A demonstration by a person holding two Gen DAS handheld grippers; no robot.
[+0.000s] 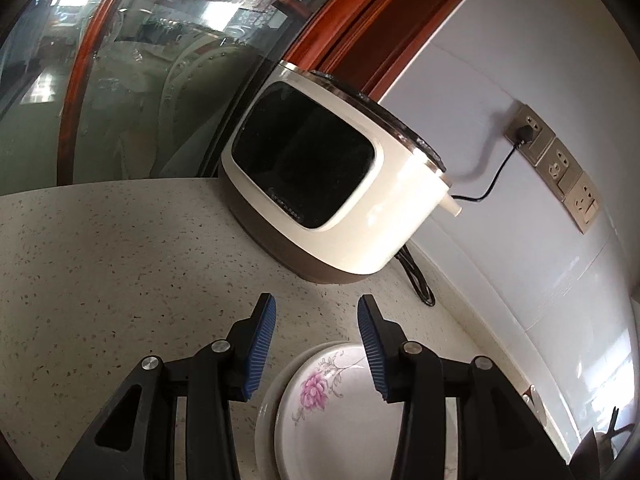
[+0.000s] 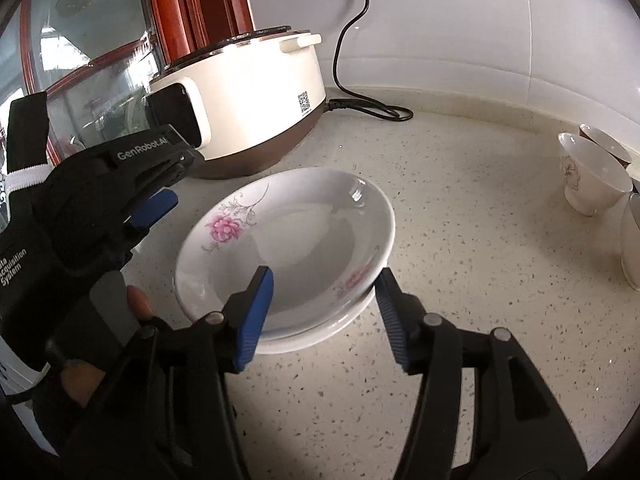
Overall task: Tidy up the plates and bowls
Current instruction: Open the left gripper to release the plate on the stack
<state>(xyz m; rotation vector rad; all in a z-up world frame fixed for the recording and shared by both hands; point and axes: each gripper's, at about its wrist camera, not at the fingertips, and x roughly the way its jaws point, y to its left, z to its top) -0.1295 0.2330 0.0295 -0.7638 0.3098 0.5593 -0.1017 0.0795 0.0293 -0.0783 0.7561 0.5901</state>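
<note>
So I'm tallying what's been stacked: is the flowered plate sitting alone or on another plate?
Stacked. In the right wrist view the flowered plate rests on a second white plate whose rim shows beneath it.

Glossy white glazed plates [image 2: 304, 240], printed with pink flowers, sit stacked on a speckled, matt stone-look countertop [image 2: 460, 280]. Behind them, a smooth cream plastic cooker [image 2: 256, 108] with a shiny black panel stands against reddish varnished wood trim [image 2: 200, 8] and glossy white wall tiles [image 2: 460, 20].
</note>
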